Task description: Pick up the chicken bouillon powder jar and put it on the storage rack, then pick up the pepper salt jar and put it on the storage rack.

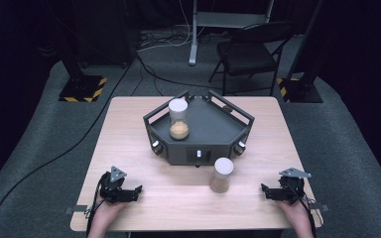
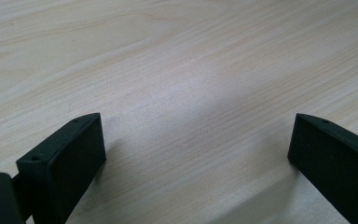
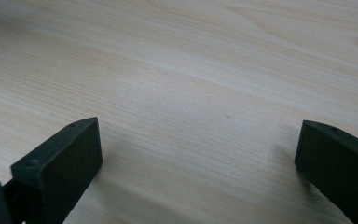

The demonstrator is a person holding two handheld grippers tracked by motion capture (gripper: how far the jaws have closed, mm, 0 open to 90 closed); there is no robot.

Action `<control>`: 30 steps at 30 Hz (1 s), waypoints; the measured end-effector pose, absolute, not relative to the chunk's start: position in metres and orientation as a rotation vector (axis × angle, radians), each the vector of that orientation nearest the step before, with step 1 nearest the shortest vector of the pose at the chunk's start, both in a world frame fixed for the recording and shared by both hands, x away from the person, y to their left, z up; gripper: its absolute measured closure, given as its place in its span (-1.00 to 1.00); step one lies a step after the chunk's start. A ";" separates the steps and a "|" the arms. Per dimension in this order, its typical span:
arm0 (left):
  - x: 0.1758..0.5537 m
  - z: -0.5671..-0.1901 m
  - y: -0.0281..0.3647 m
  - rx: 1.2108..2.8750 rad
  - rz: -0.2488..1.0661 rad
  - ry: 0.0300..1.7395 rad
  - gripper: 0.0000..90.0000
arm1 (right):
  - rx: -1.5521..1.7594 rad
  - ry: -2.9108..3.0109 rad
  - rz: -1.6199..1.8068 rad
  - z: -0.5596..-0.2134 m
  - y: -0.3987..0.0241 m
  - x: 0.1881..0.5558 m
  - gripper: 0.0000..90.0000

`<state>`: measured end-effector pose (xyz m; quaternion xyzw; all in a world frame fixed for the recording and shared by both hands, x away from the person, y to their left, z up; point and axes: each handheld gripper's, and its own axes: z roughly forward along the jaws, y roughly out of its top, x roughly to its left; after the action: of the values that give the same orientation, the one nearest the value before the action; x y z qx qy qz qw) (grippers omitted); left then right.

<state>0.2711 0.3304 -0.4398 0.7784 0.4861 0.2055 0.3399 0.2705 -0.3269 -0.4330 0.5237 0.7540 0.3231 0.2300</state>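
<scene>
High view: wooden bench [image 1: 129, 148] w/ a dark grey hexagonal tray [image 1: 213, 126] at centre, toward 12 o'clock. One clear jar [image 1: 178, 119], white lid, tan granules in the bottom, stands upright inside the tray at its 9 o'clock side. A second jar [image 1: 222, 174], same kind, stands upright on the bench just outside the tray's near wall, at 6 o'clock of it, slightly right. Left gripper [image 1: 131, 193] rests near the bench's front edge at approx 7 o'clock, jaws apart, nothing between them. Right gripper [image 1: 268, 192] rests at approx 5 o'clock, jaws also apart & empty, pointing inward toward the second jar; it's the nearer of the two to that jar, but well apart from it.

Left gripper view: both black jaws spread wide over bare wood grain; released, holding nothing.

Right gripper view: same, jaws wide over bare wood; released, empty.

Progress, as a judgement: looks like loading jars into the tray. One jar is in, one is left on the bench, untouched. Neither gripper has begun a reach, so roughly half done; the remaining reach, grasp, lift & placing most likely fall to the right gripper.
</scene>
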 end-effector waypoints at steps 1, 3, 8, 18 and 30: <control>0.271 -0.440 0.330 2.026 0.535 1.265 -0.92 | 1.441 2.074 0.889 -0.433 -0.327 0.271 -1.00; 0.271 -0.440 0.330 2.027 0.534 1.265 -0.93 | 1.441 2.074 0.889 -0.433 -0.327 0.271 -1.00; 0.271 -0.440 0.330 2.028 0.534 1.264 -0.93 | 1.441 2.074 0.889 -0.433 -0.327 0.271 -1.00; 0.271 -0.440 0.330 2.028 0.534 1.264 -0.93 | 1.441 2.075 0.889 -0.433 -0.327 0.271 -1.00; 0.273 -0.439 0.330 2.033 0.531 1.263 -0.96 | 1.441 2.074 0.889 -0.433 -0.327 0.271 -1.00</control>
<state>0.2725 0.3300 -0.4394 0.7804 0.4847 0.2040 0.3381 0.2706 -0.3268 -0.4330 0.5237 0.7540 0.3231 0.2299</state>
